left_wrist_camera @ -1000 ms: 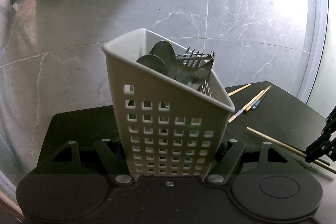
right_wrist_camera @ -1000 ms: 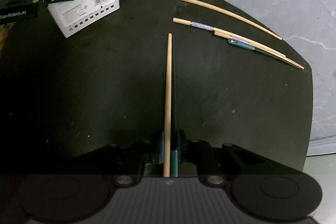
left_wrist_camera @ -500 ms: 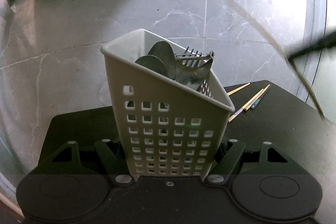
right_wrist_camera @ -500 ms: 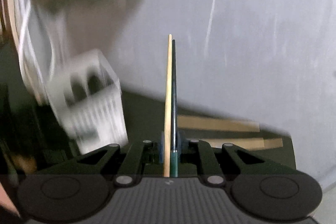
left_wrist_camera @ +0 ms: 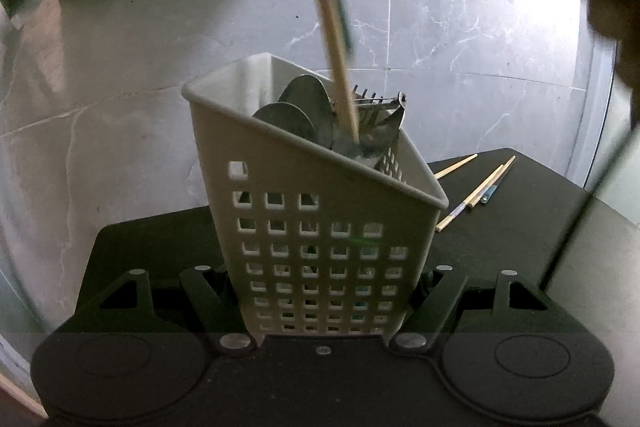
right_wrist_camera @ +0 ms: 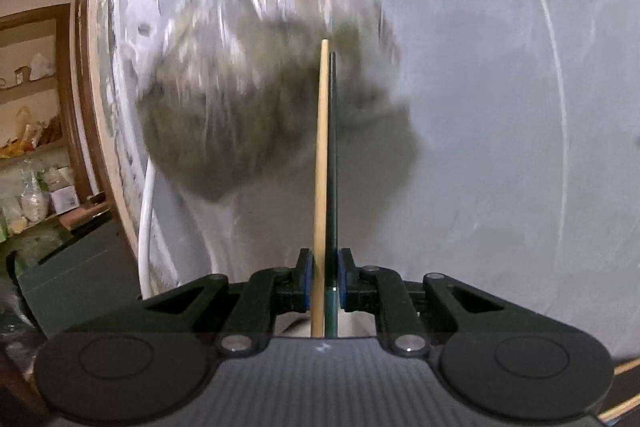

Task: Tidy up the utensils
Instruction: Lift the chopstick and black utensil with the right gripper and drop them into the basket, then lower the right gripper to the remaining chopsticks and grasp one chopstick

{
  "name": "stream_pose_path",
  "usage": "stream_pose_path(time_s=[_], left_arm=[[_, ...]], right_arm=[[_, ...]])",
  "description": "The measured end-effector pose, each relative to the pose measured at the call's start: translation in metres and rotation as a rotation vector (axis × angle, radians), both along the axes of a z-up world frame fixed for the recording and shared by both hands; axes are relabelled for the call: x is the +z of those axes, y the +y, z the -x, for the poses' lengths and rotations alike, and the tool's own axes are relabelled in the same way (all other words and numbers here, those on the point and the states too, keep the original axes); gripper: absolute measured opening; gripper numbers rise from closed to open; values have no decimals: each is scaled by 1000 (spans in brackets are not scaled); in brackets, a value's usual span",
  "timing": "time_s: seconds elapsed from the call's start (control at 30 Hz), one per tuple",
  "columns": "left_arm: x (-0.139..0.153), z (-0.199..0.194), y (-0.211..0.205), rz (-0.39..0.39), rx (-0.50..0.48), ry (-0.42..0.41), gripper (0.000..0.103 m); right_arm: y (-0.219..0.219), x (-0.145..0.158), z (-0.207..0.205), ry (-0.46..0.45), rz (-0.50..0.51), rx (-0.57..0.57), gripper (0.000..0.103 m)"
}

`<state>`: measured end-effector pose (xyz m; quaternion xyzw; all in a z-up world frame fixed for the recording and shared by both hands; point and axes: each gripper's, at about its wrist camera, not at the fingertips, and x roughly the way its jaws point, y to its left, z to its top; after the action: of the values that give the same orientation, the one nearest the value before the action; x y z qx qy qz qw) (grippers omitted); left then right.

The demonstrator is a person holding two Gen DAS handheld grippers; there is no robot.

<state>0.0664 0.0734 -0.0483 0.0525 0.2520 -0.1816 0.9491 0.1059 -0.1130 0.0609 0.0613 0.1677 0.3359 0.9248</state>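
Left gripper point(left_wrist_camera: 322, 311) clamps the caddy point(left_wrist_camera: 316, 227). Right gripper point(right_wrist_camera: 323, 281) grips 2 chopsticks point(right_wrist_camera: 325, 167), tips entering the caddy below it. Risk: tips jam against spoons point(left_wrist_camera: 304, 111), slipping the pair.

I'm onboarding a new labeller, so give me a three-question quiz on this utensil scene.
1. True or false: the left gripper clamps the white perforated plastic caddy.
2. What does the right gripper hold? A) a steel fork B) a pale wooden chopstick with a dark green one C) nothing
3. Where do the loose chopsticks lie?

Key: 1 true; 2 B; 3 on the black tabletop, beside the caddy.
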Motion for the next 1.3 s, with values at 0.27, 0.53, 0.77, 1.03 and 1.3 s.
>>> stream_pose_path(time_s=[0.27,0.53,0.77,1.03,1.3], left_arm=[[-4,-4,-2,-4,5,-10,76],[-5,-3,0,11,11,-1,76],[-3,-7,0,11,16,6,76],[0,-7,-7,3,44,10,76],[1,-7,-13,-2,70,15,76]], right_arm=[[16,-46,4,100,123,48,27],[-14,-13,17,88,62,-59,89],[-88,-27,10,238,38,-423,103],[-167,-104,-54,581,167,-719,103],[-182,-140,-105,622,279,-787,103]])
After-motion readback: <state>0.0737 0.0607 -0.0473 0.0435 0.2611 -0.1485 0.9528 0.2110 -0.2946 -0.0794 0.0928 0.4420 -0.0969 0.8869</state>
